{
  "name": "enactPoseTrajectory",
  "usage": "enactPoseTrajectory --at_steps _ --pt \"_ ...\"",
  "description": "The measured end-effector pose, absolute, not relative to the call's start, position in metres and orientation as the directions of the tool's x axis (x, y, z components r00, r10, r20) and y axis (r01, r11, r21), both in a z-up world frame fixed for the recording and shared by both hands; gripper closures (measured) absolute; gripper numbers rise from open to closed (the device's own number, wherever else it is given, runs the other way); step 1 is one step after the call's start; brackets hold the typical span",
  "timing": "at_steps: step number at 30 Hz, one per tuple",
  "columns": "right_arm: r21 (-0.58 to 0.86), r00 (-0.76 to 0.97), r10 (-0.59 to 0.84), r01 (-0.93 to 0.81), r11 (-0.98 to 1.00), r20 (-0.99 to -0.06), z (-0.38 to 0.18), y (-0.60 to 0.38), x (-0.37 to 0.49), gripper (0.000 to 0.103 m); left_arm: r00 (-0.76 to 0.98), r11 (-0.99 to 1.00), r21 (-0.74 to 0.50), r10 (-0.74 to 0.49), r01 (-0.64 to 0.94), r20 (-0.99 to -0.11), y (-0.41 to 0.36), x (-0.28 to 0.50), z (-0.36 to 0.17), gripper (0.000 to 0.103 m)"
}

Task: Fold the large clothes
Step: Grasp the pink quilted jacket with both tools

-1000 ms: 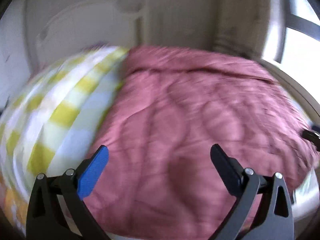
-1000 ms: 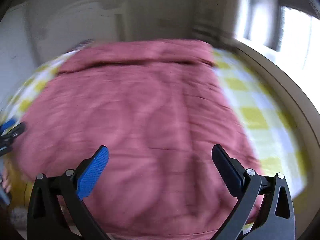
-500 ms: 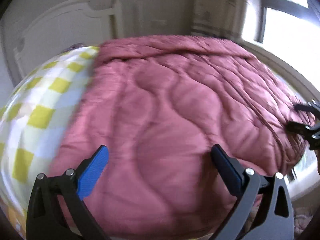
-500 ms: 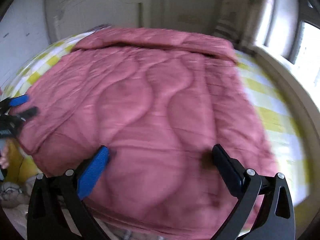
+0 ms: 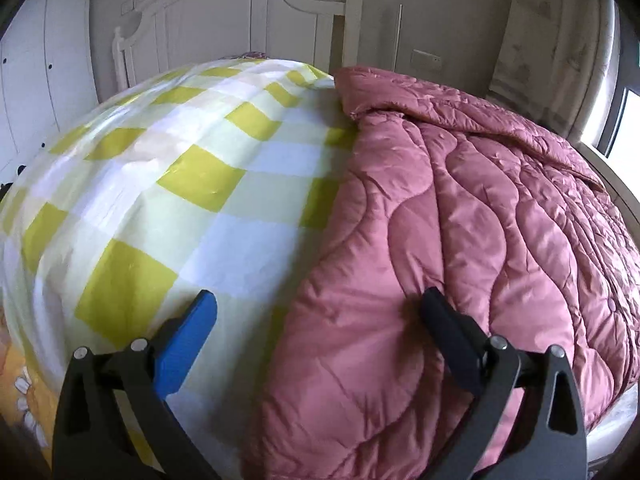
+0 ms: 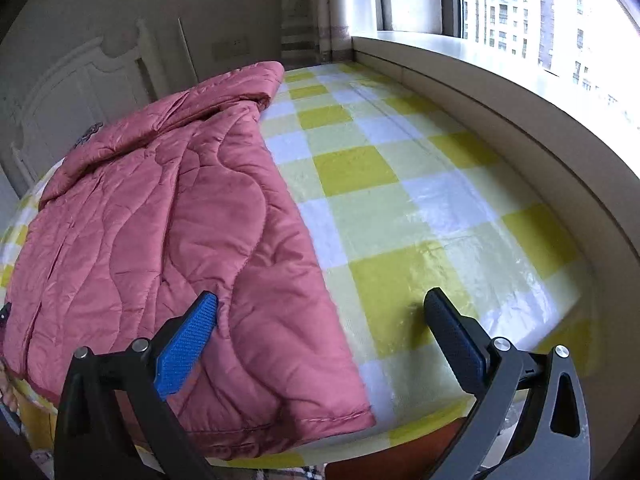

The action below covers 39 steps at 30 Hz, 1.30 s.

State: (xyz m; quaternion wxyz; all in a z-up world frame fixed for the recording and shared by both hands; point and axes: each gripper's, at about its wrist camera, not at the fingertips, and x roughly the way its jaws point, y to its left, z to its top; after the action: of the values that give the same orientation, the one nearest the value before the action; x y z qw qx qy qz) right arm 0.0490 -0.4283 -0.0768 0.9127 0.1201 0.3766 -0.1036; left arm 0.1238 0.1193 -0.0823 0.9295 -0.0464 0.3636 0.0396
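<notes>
Both grippers hover spread over a pink quilted coat laid out for folding.

The coat (image 5: 460, 240) fills the right of the left view and the left of the right view, flat on the checked sheet (image 6: 420, 208). Left gripper (image 5: 316, 320) and right gripper (image 6: 320, 320) straddle its side edges, fingers apart, holding nothing, probably positioned to take those edges.

Two matching hand-held tools, black frames with one blue pad each.

The left tool (image 5: 318, 314) and right tool (image 6: 320, 316) look alike: dark grey, triangular cut-out arms, two round silver screws on each side, a blue textured pad on the left finger (image 6: 186, 348) and a black ribbed pad on the right finger (image 6: 454, 344). A bit of skin shows at the right view's left edge.
</notes>
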Motion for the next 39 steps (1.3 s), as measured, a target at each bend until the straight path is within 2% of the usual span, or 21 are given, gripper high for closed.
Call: enactPoseTrajectory --at_steps 1,2,3,4,5,6,7,8,10,14,17,20,26,31,34,36,37,38,39 --pt "0.142 0.702 -0.072 0.242 0.96 -0.708 -0.077 -0.421 0.049 0.005 0.735 0.992 -0.081 0.016 -0.097 -0.678 0.119 0.122 -0.081 0.002" --pt "0.143 0.711 -0.046 0.204 0.968 -0.702 -0.076 -0.414 0.05 0.011 0.736 0.992 -0.101 -0.011 -0.079 -0.677 0.117 0.124 -0.081 0.003" --pt "0.132 0.726 -0.028 0.163 0.978 -0.688 -0.075 -0.403 0.05 0.033 0.733 0.991 -0.114 -0.032 -0.062 -0.679 0.114 0.126 -0.082 0.005" --pt "0.119 0.735 -0.023 0.141 0.983 -0.678 -0.075 -0.393 0.049 0.05 0.733 0.992 -0.121 -0.051 -0.044 -0.679 0.111 0.124 -0.08 0.014" --pt "0.137 0.741 0.002 0.122 0.983 -0.672 -0.074 -0.388 0.05 0.061 0.732 0.992 -0.126 -0.075 -0.015 -0.677 0.108 0.124 -0.079 0.033" --pt "0.17 0.743 0.04 0.101 0.98 -0.668 -0.073 -0.385 0.052 0.077 0.729 0.991 -0.13 -0.1 0.015 -0.677 0.102 0.123 -0.078 0.042" --pt "0.202 0.747 0.07 0.088 0.975 -0.662 -0.072 -0.384 0.052 0.08 0.721 0.989 -0.137 -0.131 0.05 -0.68 0.099 0.123 -0.077 0.067" --pt "0.209 0.749 0.074 0.087 0.974 -0.658 -0.071 -0.384 0.051 0.081 0.711 0.986 -0.147 -0.156 0.076 -0.686 0.097 0.124 -0.077 0.083" --pt "0.273 0.753 0.122 0.078 0.959 -0.647 -0.071 -0.391 0.044 0.083 0.694 0.977 -0.177 -0.21 0.12 -0.689 0.095 0.121 -0.075 0.089" --pt "0.422 0.741 0.255 0.041 0.906 -0.621 -0.072 -0.415 0.022 0.085 0.663 0.938 -0.306 -0.333 0.162 -0.67 0.116 0.107 -0.071 0.091" --pt "0.538 0.718 0.386 -0.02 0.843 -0.579 -0.069 -0.428 -0.005 0.085 0.643 0.865 -0.453 -0.475 0.215 -0.601 0.143 0.079 -0.065 0.092" --pt "0.6 0.731 0.517 -0.185 0.779 -0.445 -0.039 -0.427 -0.056 0.085 0.643 0.749 -0.589 -0.616 0.302 -0.454 0.173 0.031 -0.044 0.093" --pt "0.538 0.81 0.549 -0.374 0.755 -0.207 0.066 -0.411 -0.085 0.085 0.658 0.54 -0.721 -0.737 0.435 -0.155 0.207 0.0 0.018 0.096" --pt "0.488 0.867 0.461 -0.323 0.811 -0.192 0.136 -0.405 -0.006 0.086 0.703 0.444 -0.804 -0.709 0.395 -0.047 0.217 0.068 0.056 0.096" --pt "0.517 0.901 0.346 -0.172 0.838 -0.262 0.154 -0.422 0.079 0.085 0.755 0.412 -0.871 -0.651 0.266 -0.077 0.221 0.146 0.069 0.096" --pt "0.534 0.9 0.265 -0.043 0.844 -0.347 0.15 -0.44 0.151 0.083 0.778 0.429 -0.893 -0.603 0.132 -0.175 0.219 0.208 0.066 0.093" --pt "0.53 0.884 0.233 0.019 0.848 -0.405 0.145 -0.448 0.187 0.063 0.787 0.424 -0.905 -0.571 0.041 -0.232 0.219 0.241 0.058 0.086" --pt "0.557 0.854 0.206 0.112 0.823 -0.477 0.13 -0.464 0.227 0.04 0.784 0.421 -0.906 -0.548 -0.042 -0.291 0.218 0.274 0.048 0.066" --pt "0.589 0.838 0.209 0.156 0.793 -0.503 0.116 -0.474 0.245 0.004 0.779 0.439 -0.892 -0.522 -0.105 -0.349 0.22 0.297 0.041 0.051"
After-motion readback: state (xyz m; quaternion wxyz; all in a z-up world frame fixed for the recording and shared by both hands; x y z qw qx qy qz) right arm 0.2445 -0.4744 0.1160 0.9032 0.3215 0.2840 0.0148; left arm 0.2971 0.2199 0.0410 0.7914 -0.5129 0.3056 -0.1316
